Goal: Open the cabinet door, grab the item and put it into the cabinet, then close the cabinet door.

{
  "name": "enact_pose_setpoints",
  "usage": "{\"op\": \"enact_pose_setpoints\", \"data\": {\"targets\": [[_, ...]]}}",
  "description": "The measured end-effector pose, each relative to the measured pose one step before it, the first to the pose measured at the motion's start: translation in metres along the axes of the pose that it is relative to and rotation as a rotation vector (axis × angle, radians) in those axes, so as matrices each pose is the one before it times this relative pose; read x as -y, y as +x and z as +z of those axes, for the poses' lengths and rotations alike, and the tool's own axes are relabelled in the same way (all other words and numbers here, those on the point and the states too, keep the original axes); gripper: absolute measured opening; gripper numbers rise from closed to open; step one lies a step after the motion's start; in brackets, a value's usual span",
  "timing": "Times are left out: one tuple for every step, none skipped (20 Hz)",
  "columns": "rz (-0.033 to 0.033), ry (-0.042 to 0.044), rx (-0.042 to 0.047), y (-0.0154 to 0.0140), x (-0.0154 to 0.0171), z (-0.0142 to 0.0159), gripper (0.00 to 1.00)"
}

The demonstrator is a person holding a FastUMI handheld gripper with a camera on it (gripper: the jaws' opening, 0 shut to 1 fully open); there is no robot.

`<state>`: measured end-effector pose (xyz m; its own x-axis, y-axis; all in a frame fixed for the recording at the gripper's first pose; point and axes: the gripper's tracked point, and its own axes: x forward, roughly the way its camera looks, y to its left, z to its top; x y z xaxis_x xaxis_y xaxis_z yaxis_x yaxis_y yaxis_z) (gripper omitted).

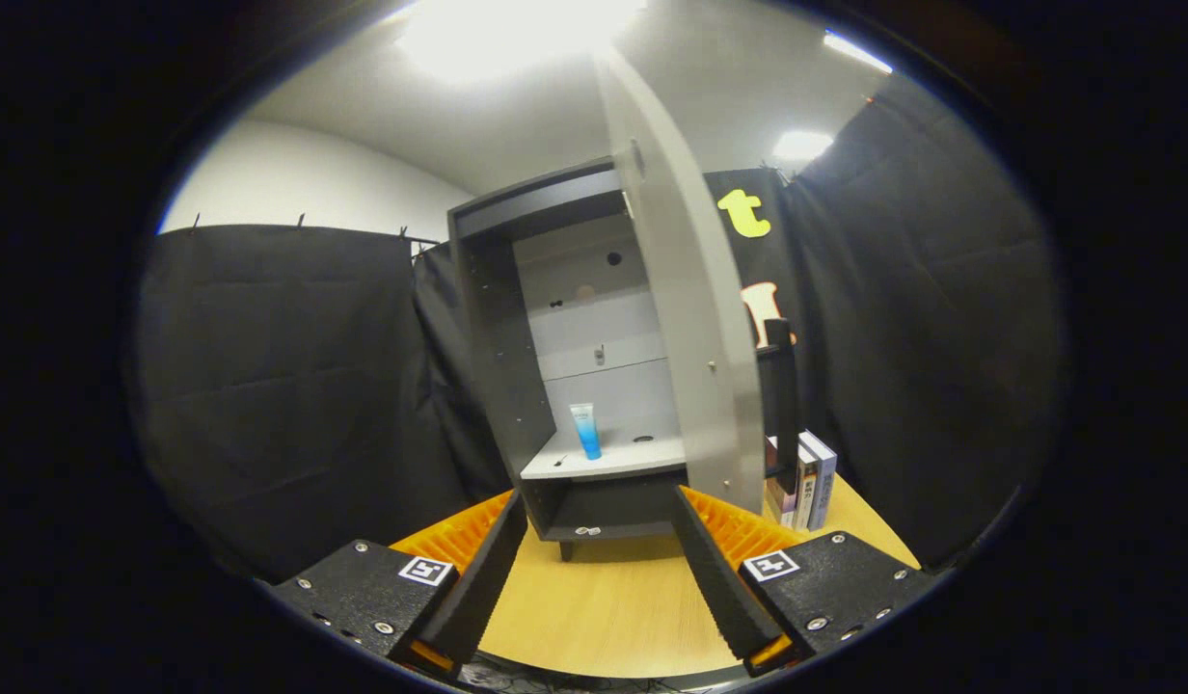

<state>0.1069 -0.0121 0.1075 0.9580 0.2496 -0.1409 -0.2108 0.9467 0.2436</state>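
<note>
Inside the open cabinet point(517, 318), a blue tube point(585, 430) stands upright on its shelf; jaws spread, empty.

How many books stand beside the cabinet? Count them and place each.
3 books, upright in a row on the table, right of the cabinet, behind its open door. More may hide behind that door. The tool is open, holding nothing.
</note>
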Motion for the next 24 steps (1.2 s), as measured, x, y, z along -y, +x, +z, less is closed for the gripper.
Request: {"op": "enact_pose_setpoints", "data": {"targets": [[-0.02345, 0.01522, -0.00089, -0.00222, 0.01244, 0.00197, 0.94], [-0.01554, 0.00529, 0.00759, -0.00401, 0.01034, 0.00472, 0.94], [-0.01957, -0.00339, 0.01297, -0.00263, 0.00953, 0.00436, 0.95], [-0.02745, -0.00919, 0.01527, -0.00253, 0.01141, 0.00619, 0.95], [-0.02809, -0.01002, 0.02234, -0.00244, 0.01101, 0.00712, 0.95], [-0.02844, -0.01112, 0.03176, -0.00298, 0.00984, 0.01023, 0.95], [-0.03296, -0.01121, 0.03359, -0.00155, 0.01122, 0.00957, 0.95], [-0.04233, -0.01132, 0.03866, -0.00142, 0.01433, 0.01014, 0.95], [-0.04243, -0.01058, 0.02640, 0.00141, 0.01214, 0.00583, 0.95], [-0.06492, -0.01736, 0.02912, 0.00232, 0.01871, 0.00602, 0.95], [-0.05722, -0.01816, 0.02003, 0.00483, 0.01466, 0.00290, 0.95], [-0.05444, -0.02266, 0.02295, 0.00574, 0.00963, 0.00196, 0.95], [-0.04263, -0.02391, 0.01222, 0.00362, 0.00801, 0.00275, 0.95], [-0.03232, -0.02325, 0.01515, 0.00529, 0.00754, 0.00264, 0.95], [-0.03844, -0.02025, 0.01223, 0.00796, 0.00638, 0.00106, 0.95], [-0.02837, -0.01367, 0.00579, 0.00834, 0.00169, -0.00091, 0.95], [-0.02026, -0.01010, 0.00059, 0.00722, -0.00301, -0.00293, 0.95], [-0.02033, -0.00966, -0.00007, 0.00564, -0.00086, -0.00206, 0.95], [-0.02444, -0.01429, 0.00325, 0.00608, -0.00036, -0.00079, 0.95], [-0.02615, -0.01702, 0.00916, 0.00703, -0.00060, 0.00128, 0.95], [-0.02745, -0.02339, -0.00144, 0.00591, -0.00118, -0.00237, 0.95], [-0.00596, -0.02123, -0.01280, 0.00127, -0.00394, -0.00454, 0.95], [0.02227, -0.00982, -0.01458, -0.00209, -0.01395, -0.00345, 0.94], [-0.01343, -0.00457, -0.00122, -0.00634, -0.00292, 0.00163, 0.93]]}}
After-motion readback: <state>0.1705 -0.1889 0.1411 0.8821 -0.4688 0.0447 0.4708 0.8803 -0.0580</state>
